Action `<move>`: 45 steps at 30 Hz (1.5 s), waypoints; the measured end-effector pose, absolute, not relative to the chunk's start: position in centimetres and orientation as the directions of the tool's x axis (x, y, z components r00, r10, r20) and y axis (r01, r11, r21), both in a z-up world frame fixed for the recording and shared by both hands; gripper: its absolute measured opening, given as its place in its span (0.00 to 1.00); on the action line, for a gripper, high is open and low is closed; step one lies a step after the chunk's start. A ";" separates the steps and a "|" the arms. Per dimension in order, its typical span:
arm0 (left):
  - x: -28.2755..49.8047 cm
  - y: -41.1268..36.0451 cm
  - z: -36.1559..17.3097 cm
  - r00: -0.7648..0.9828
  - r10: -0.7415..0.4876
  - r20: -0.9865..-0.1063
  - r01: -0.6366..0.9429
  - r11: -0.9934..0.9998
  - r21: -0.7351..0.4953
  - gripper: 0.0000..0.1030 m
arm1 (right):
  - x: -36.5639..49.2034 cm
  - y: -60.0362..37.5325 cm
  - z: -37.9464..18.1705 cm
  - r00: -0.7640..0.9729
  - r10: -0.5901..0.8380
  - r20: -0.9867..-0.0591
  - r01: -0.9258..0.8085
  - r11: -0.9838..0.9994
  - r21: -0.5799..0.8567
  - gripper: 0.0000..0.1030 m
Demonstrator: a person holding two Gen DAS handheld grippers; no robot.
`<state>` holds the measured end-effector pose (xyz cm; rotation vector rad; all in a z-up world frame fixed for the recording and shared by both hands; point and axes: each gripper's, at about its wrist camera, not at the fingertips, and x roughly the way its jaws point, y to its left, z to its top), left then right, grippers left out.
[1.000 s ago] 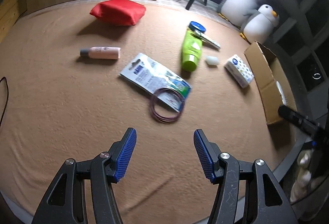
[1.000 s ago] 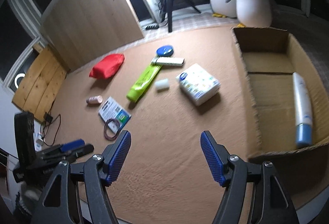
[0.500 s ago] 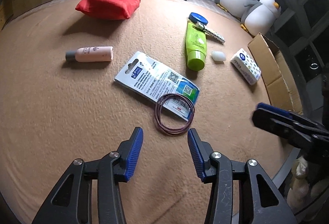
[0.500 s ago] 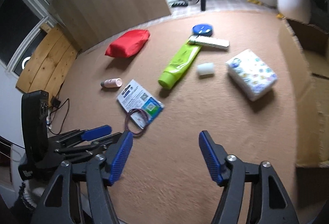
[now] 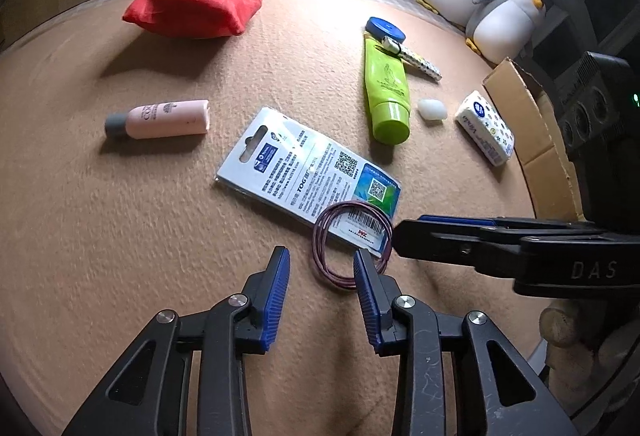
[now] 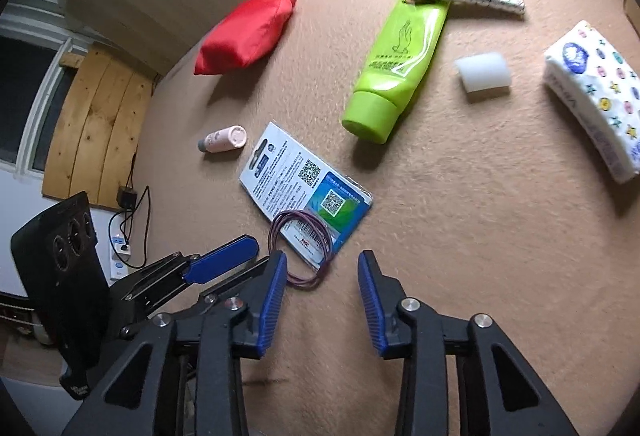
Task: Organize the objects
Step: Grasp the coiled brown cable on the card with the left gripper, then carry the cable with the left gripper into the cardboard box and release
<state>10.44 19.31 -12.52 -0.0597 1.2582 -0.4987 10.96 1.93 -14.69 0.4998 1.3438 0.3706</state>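
Items lying loose on the tan mat (image 5: 120, 236), none yet sorted as far as these views show:
- red pouch (image 5: 194, 6), far side;
- pink bottle (image 5: 158, 119), lying on its side;
- blue-and-white card packet (image 5: 308, 168), flat, with a coil of purple wire (image 5: 320, 248) resting partly over its near corner;
- green tube (image 5: 386, 92), cap toward the cameras, with a dotted pen-like stick (image 5: 416, 56) and a blue round lid (image 5: 386, 28) at its far end;
- small white block (image 5: 432, 109) beside the tube;
- tissue pack (image 5: 485, 132), just beside the cardboard box (image 5: 532, 124).

Left gripper (image 5: 320, 268) is narrowing, jaws partly apart, nothing pressed between them — its right finger is sitting in front of the coil's near loop. Right gripper (image 6: 322, 274) is likewise closing down to a narrow gap, empty, its left finger just at the coil's near edge.

Judgement: both grippers are converging on the wire coil; nearly all of the tidying is remaining.
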 end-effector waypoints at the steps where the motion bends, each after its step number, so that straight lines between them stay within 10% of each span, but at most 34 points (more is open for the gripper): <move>1: 10.5 19.2 -12.6 0.216 -0.392 -0.894 0.331 0.891 -0.311 0.35 | 11.1 2.1 -14.8 0.191 0.522 -0.832 0.031 0.844 0.536 0.32; 6: 10.8 18.8 -12.8 0.217 -0.392 -0.894 0.345 0.887 -0.306 0.33 | 11.2 2.8 -15.1 0.171 0.509 -0.843 0.023 0.854 0.520 0.24; 13: 10.7 18.4 -13.4 0.222 -0.374 -0.900 0.361 0.889 -0.281 0.03 | 11.5 3.2 -15.5 0.169 0.504 -0.847 0.018 0.858 0.514 0.11; 45: 9.7 5.7 -3.2 0.284 -0.571 -0.770 0.555 0.753 -0.354 0.03 | 7.7 -9.5 -5.1 0.439 0.401 -0.804 0.040 0.885 0.464 0.03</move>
